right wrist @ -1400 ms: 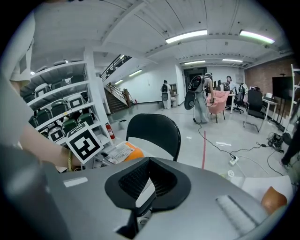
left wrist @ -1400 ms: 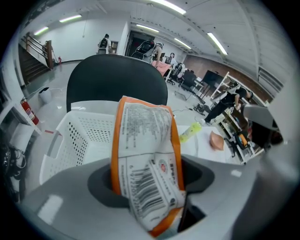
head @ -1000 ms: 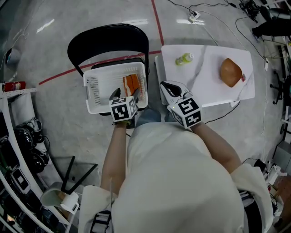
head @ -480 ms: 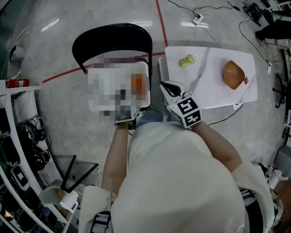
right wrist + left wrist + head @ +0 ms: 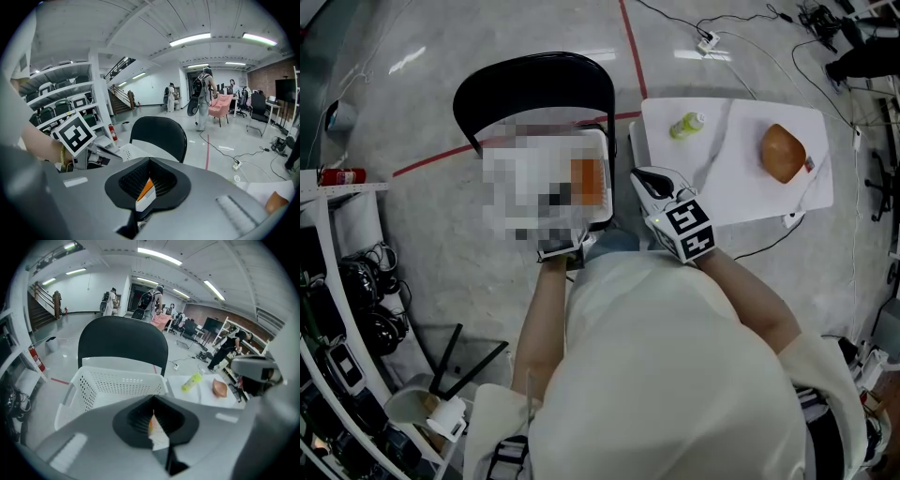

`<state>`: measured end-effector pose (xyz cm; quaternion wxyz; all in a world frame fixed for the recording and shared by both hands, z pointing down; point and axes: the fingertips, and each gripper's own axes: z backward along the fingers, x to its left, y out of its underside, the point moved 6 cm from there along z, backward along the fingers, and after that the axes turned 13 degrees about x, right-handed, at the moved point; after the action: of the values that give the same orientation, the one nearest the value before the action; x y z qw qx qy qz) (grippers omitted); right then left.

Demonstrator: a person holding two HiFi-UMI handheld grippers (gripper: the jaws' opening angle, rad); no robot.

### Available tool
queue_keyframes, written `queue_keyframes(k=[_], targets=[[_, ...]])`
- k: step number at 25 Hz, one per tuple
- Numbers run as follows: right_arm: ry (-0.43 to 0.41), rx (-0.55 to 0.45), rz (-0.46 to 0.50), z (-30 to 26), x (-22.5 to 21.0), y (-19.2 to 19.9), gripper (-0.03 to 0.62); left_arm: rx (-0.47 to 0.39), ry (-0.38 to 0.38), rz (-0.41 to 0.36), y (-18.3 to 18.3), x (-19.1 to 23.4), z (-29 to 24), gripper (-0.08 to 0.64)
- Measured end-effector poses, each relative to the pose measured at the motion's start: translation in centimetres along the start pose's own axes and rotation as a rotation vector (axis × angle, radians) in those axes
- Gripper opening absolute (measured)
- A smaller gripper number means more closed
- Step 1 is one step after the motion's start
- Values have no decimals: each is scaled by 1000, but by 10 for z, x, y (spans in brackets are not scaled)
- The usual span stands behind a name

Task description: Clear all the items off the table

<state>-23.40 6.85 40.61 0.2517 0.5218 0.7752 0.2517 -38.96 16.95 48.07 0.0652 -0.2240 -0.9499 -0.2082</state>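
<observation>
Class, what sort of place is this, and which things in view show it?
Probably an open-plan lab or workshop: equipment shelves, cables trailing over a polished floor, and office chairs beyond.

Ahead of the left gripper's (image 5: 157,430) jaws stands a white basket (image 5: 112,380) dotted with small holes, backed by a black chair (image 5: 123,341). Right of those jaws, a white, faintly grey-veined table (image 5: 206,397) carries a yellow-green bottle (image 5: 191,382) and an orange-brown rounded thing (image 5: 219,388); the right gripper's (image 5: 652,185) cube (image 5: 691,232) bears black-and-white square markers

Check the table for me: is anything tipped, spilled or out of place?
The green bottle lies on its side near the white table's far left corner; no spill shows. The brown round item looks fine.
</observation>
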Motion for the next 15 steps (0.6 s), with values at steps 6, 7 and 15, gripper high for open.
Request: queue_keyframes(k=[6, 7, 15], targets=[[12, -8, -5, 2, 3, 2, -2, -22, 0, -24, -1, -1, 7, 9], [15, -10, -9, 3, 3, 2, -2, -25, 12, -20, -1, -2, 9, 9], [48, -20, -50, 8, 5, 10, -2, -33, 61, -54, -2, -13, 16, 9]])
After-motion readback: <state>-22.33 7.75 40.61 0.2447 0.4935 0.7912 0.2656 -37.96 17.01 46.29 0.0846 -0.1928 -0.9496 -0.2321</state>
